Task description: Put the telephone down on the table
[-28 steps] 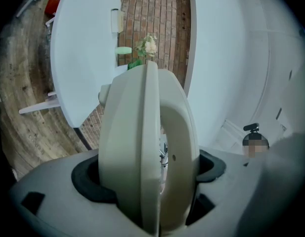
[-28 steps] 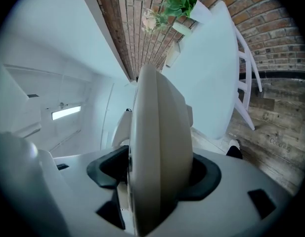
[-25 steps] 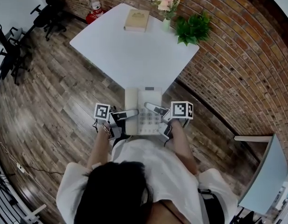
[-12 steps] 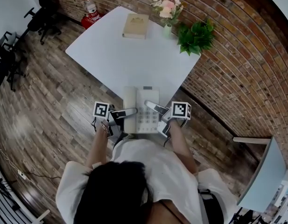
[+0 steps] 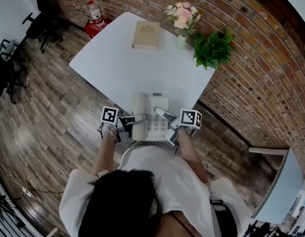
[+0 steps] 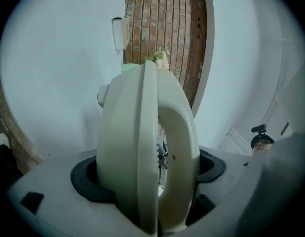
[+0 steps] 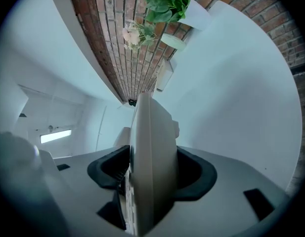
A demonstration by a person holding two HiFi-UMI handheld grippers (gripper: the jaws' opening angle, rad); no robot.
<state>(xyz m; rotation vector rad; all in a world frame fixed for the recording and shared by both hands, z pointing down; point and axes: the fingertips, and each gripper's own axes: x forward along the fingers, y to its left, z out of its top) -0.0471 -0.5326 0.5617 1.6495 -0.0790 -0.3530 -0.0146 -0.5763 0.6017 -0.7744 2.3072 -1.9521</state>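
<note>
At the near corner of the table [image 5: 117, 63], you hold the phone [image 5: 153, 105] level and face up between both grippers, close in front of your body. Its far end overlaps the table's corner, while its near end reaches past the edge, over the floor [image 5: 58, 112]. From above it cannot be told whether the base touches the tabletop.

Your left gripper [image 5: 136, 118] comes in from the left and is clamped on the handset side. In its own view the handset fills the space between the jaws, and the dark pads [image 6: 85, 181] bear on it from both sides. Your right gripper [image 5: 163, 116] comes in from the right and grasps the keypad side. There the phone's body stands edge-on between the jaws, with a strip of keys showing low down. Those jaws have just been opening a touch, yet the pads [image 7: 199, 174] sit against the phone's body and it stays between them.

Farther along the table, near the wall [image 5: 261, 68], lie a book [image 5: 146, 34], a small vase of flowers [image 5: 184, 16] and a green plant [image 5: 211, 48]. All three are well apart from the phone, and the white top between them and it is bare. Black chairs [image 5: 41, 19] stand on the floor to your far left.
</note>
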